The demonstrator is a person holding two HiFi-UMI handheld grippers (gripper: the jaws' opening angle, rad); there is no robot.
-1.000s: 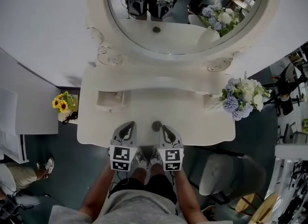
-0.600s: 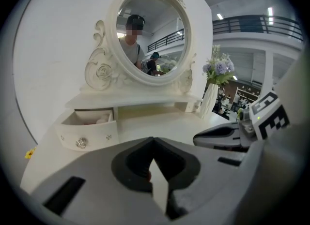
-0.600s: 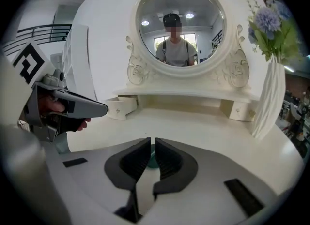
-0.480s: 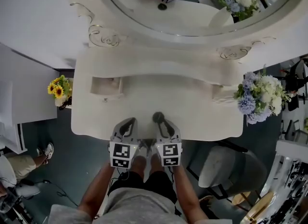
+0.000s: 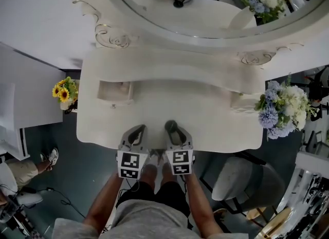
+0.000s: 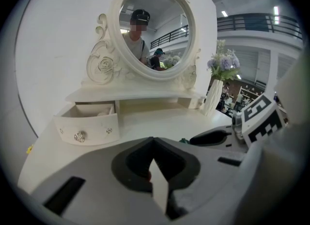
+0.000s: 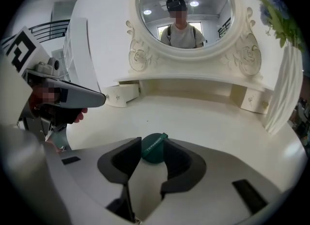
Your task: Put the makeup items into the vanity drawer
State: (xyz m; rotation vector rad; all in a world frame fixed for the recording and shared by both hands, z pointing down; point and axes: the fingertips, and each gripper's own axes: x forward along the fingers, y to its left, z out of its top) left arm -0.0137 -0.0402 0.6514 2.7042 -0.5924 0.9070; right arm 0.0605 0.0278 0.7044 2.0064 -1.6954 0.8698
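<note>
- Grey jaws of the right hand-held gripper (image 7: 151, 145) had just been opening and stood apart, one on each side of the dark-green round makeup item (image 7: 155, 153). The pads did not look to be pressing on it yet.
- Green item lay flat on the counter (image 5: 205, 114), close to the near edge, right at the tips of the right hand-held gripper.
- Change noted: a second before, the item sat in the clear between the two tools. By this moment the right one had come down over it and straddled it.
- Judged meaning: approach done and pick set up. What remained was a close on the item, a lift and a carry; no grip yet.
- Left hand-held gripper (image 6: 154, 141) hung just beside the right one, jaws together, nothing made out between them; not engaged with the item.
- Small drawer (image 5: 114, 91) stood pulled open at the rear left of the counter, well apart from the item. The carry would need to go leftward and away from the person.
- Beyond: oval mirror (image 5: 216, 6) behind the counter, blue-and-white flowers (image 5: 282, 109) at its right end.
- Risk, as a guess: a low flat disc could slide on the smooth top when the jaws close.
</note>
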